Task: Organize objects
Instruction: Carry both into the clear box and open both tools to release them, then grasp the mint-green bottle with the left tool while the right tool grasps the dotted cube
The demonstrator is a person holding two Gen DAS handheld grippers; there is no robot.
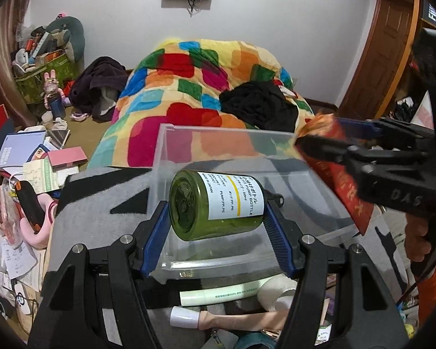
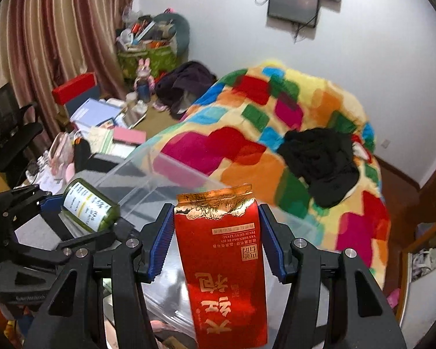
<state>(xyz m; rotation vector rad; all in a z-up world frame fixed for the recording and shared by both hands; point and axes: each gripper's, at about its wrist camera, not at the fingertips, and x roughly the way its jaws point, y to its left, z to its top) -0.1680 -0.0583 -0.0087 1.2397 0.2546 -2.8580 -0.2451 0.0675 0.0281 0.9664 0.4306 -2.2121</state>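
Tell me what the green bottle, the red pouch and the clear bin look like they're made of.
Green bottle: translucent tinted plastic, glossy, with a white paper-like label.
Red pouch: probably foil-laminated film, shiny, with a metallic gold crimped top edge.
Clear bin: transparent hard plastic; the blanket shows through its walls.

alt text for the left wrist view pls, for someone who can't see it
The left gripper holds a green pump bottle sideways between its blue pads, above a clear plastic bin. From the right, the right gripper brings in a red and gold pouch over the bin's edge. Behind lies a bed under a multicoloured blanket, with clutter on the left.
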